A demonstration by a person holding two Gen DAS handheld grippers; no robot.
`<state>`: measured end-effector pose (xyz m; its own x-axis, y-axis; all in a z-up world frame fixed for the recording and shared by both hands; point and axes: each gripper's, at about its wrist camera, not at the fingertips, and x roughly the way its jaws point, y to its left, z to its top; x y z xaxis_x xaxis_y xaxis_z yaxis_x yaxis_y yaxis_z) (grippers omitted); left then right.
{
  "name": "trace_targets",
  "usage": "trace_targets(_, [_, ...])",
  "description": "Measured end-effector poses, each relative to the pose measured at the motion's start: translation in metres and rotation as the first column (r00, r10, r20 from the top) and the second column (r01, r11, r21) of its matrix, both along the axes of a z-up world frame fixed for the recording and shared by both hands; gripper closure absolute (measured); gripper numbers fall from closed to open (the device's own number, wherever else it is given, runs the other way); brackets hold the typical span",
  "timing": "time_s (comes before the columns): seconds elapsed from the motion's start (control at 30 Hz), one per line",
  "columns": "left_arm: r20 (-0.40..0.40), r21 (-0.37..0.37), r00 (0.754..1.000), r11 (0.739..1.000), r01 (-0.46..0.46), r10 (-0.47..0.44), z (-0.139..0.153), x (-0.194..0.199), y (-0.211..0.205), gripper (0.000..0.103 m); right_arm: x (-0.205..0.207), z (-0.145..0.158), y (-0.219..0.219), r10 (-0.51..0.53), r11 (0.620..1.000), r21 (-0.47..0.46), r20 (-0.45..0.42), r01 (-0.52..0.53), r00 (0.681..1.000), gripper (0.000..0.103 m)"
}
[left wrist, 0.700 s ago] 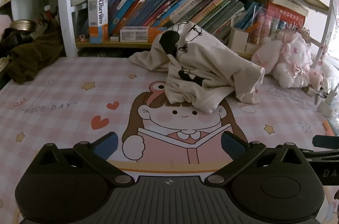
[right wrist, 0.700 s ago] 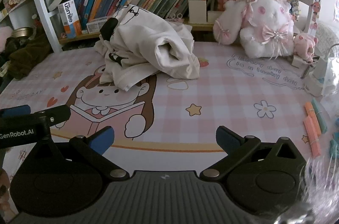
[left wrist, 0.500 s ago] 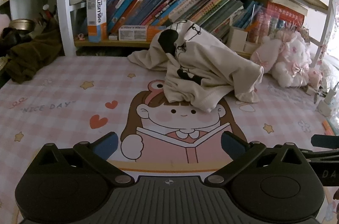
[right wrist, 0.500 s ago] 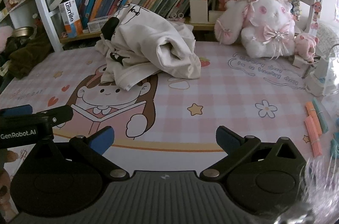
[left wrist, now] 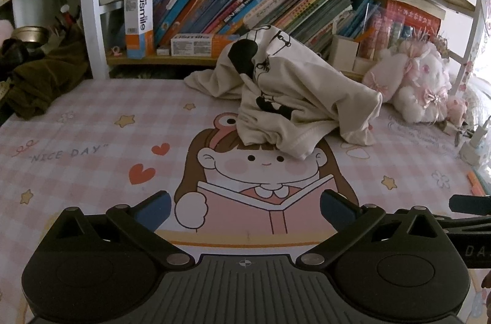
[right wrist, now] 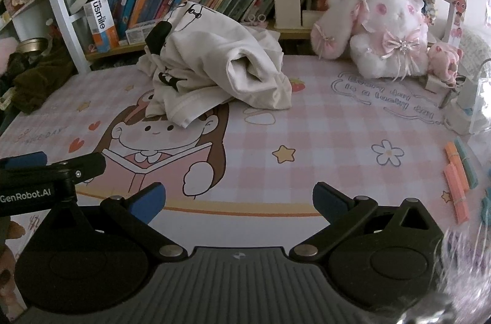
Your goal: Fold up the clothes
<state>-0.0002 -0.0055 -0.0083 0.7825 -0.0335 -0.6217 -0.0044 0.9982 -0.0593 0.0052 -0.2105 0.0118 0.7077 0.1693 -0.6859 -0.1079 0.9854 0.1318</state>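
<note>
Blue-padded fingers (left wrist: 153,206) of my left gripper (left wrist: 245,209) and right gripper (right wrist: 237,198) spread wide, empty. Pink checked surface (right wrist: 322,133) bare beneath. Cream shirt (left wrist: 294,97) heaped farther back, before the bookshelf (left wrist: 245,14). Folding not begun; next: reach, spread it flat.

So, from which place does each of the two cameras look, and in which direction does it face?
Left wrist: sits on the left gripper, tilted down across the pink mat toward the bookshelf; its own open fingers show, and the right gripper's tip at the right edge.
Right wrist: sits on the right gripper, facing the same way from further right; its open fingers show, and the left gripper's side at the left edge.
Shared: the crumpled cream garment, the plush rabbit, the bookshelf.
</note>
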Motion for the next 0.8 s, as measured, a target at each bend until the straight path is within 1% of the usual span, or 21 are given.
trace_targets(0.8, [-0.014, -0.004, 1.000, 1.000, 0.011, -0.011, 0.0048, 0.0017, 0.0059, 0.000, 0.0013, -0.0015, 0.0014, 0.007, 1.000, 0.004, -0.012, -0.007, 1.000, 0.000])
